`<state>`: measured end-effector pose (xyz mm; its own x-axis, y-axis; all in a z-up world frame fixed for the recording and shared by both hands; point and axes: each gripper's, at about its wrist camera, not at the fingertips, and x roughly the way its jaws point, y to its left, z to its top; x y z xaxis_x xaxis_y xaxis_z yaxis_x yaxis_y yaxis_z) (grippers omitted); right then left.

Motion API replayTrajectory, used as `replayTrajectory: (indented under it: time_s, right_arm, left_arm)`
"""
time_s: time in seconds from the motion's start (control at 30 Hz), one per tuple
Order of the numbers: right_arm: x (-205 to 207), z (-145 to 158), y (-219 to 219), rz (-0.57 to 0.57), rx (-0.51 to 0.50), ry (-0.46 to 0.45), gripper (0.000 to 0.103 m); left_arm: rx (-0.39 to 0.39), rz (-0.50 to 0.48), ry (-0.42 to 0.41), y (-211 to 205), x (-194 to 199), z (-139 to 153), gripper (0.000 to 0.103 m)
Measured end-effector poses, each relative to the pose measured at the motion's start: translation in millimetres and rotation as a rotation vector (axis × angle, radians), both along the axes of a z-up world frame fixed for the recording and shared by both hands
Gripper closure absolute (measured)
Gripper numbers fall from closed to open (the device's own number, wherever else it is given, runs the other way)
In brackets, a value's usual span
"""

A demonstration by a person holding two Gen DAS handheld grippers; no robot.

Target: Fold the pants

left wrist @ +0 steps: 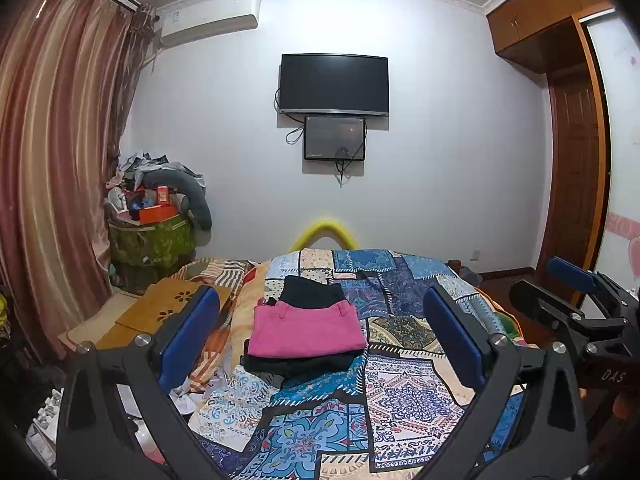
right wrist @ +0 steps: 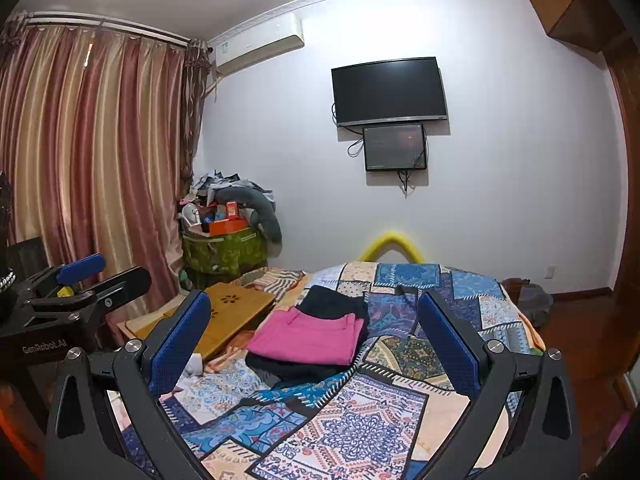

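Note:
Folded pink pants (left wrist: 306, 330) lie on top of folded dark pants (left wrist: 298, 362) on the patchwork bedspread (left wrist: 400, 392); more dark folded cloth (left wrist: 312, 294) lies just behind. The same stack shows in the right wrist view, pink (right wrist: 306, 338) over dark (right wrist: 296, 368). My left gripper (left wrist: 320, 340) is open and empty, held above the bed in front of the stack. My right gripper (right wrist: 316, 344) is open and empty at the same height, to the right of the left one. Each gripper shows at the edge of the other's view.
A wooden lap desk (left wrist: 168, 308) lies at the bed's left side, with striped bedding (left wrist: 224, 272) beside it. A cluttered green bin (left wrist: 150, 240) stands in the corner by the curtains (left wrist: 60, 160). A TV (left wrist: 334, 84) hangs on the far wall. A wardrobe and door (left wrist: 572, 200) are at right.

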<state>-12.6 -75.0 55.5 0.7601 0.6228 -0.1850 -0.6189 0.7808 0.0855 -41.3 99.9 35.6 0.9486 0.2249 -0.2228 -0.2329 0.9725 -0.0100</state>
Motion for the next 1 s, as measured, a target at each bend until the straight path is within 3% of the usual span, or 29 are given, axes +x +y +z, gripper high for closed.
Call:
replayTrajectory:
  time_s: [1.0]
  right_arm:
    - [7.4, -5.5, -5.8, -0.028, 0.011, 0.016, 0.001]
  left_arm:
    - [-0.015, -0.063, 0.034, 9.6, 11.7, -8.1, 0.0]
